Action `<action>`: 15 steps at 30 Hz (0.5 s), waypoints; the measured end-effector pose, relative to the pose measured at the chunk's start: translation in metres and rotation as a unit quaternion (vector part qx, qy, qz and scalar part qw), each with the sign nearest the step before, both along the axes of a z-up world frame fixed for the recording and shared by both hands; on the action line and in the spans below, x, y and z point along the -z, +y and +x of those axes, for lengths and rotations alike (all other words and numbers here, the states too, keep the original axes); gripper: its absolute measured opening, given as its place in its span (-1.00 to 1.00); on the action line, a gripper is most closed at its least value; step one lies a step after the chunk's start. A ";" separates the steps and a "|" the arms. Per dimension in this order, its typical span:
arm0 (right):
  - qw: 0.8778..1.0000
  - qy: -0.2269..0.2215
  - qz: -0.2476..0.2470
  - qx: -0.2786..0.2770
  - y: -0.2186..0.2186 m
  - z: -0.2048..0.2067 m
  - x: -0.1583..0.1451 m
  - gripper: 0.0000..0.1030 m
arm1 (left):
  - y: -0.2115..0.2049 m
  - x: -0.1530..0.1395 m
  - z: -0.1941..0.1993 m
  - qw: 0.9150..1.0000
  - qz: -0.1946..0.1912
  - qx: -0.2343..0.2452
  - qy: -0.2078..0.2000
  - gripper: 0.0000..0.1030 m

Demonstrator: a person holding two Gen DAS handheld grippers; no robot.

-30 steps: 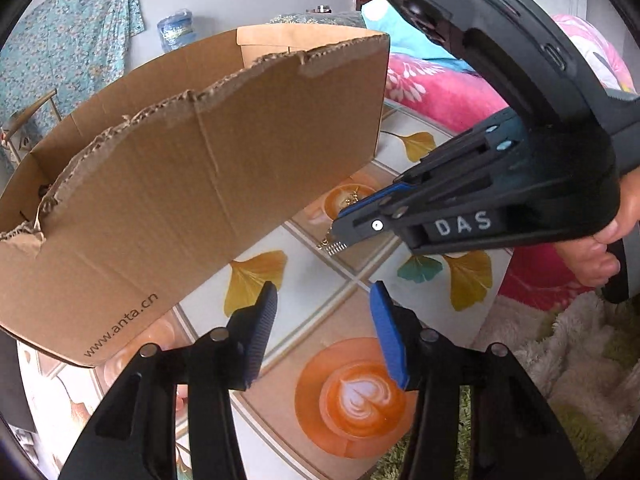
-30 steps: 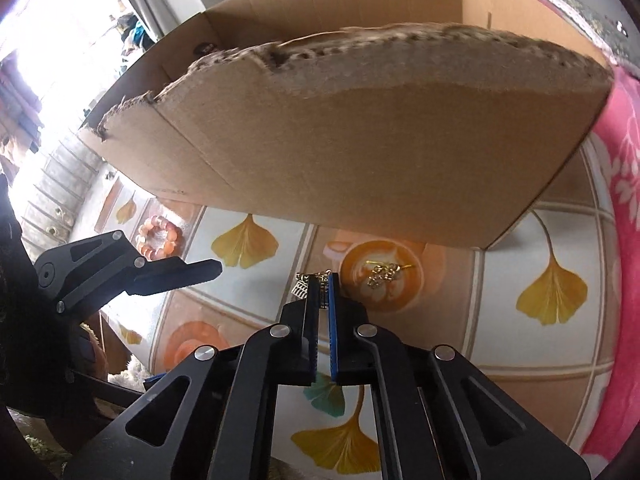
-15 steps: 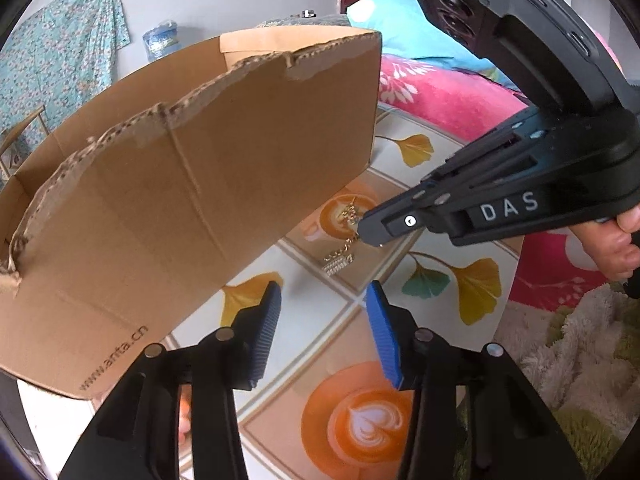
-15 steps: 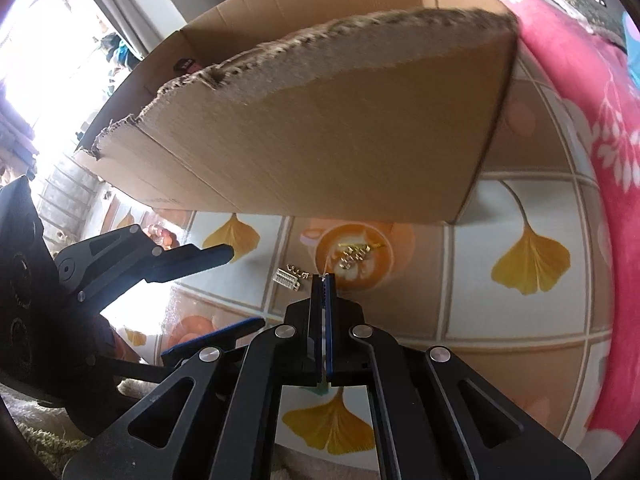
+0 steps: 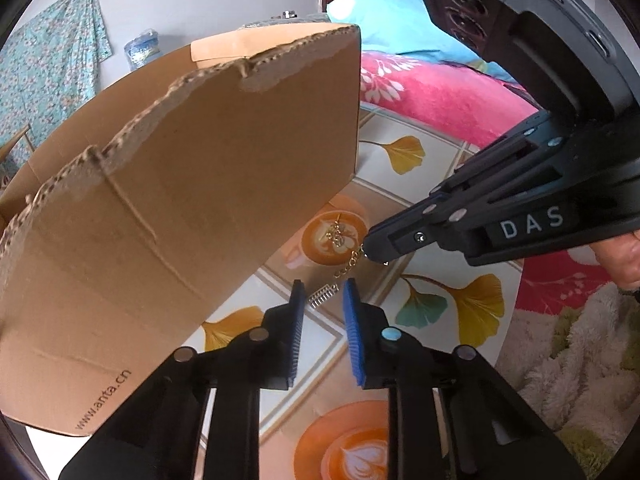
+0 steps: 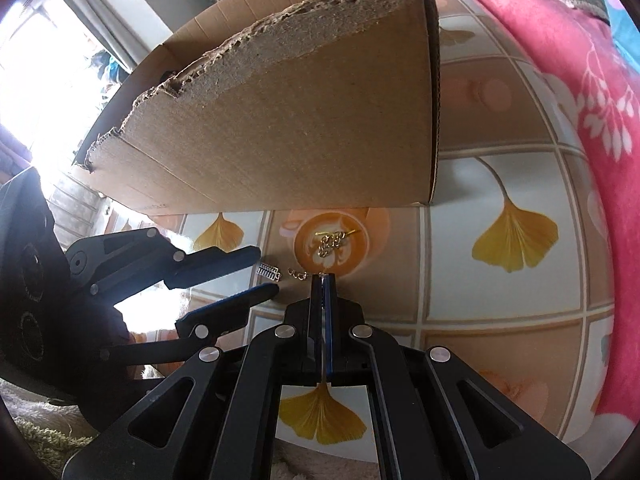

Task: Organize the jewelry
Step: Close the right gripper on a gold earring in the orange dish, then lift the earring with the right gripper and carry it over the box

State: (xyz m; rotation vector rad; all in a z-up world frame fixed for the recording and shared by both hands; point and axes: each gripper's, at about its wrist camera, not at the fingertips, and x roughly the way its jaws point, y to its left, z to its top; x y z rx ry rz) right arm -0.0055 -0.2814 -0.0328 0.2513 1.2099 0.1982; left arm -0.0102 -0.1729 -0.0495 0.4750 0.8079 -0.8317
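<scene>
A thin gold chain (image 5: 347, 261) with a small silver comb-like clasp (image 5: 322, 295) lies stretched over the patterned tabletop. My right gripper (image 6: 323, 277) is shut on the chain (image 6: 328, 246), and its tip also shows in the left wrist view (image 5: 366, 251). My left gripper (image 5: 321, 289) is open, with its jaws on either side of the silver clasp (image 6: 269, 271), close above the table. A torn cardboard box (image 5: 180, 184) stands just behind the chain.
The tabletop (image 5: 404, 156) has ginkgo-leaf and latte prints. The cardboard box (image 6: 304, 120) rises close behind both grippers. A pink floral blanket (image 6: 568, 92) lies to the right. A shaggy rug (image 5: 576, 364) lies past the table's near edge.
My left gripper has moved forward and narrowed its jaws around the silver clasp. My right gripper has pulled the chain out straighter, away from the box.
</scene>
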 end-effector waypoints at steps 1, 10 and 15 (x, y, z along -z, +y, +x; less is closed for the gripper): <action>1.000 0.000 0.002 0.000 -0.001 -0.001 0.000 -1.00 | 0.000 0.000 0.001 1.000 0.000 0.001 0.002 -0.65; 1.000 -0.002 0.013 0.005 -0.017 -0.003 -0.003 -1.00 | -0.006 0.000 0.001 1.000 0.010 0.020 0.006 -0.89; 1.000 -0.005 0.018 0.005 -0.024 -0.007 -0.006 -1.00 | -0.007 0.000 -0.002 1.000 0.010 0.021 0.004 -0.92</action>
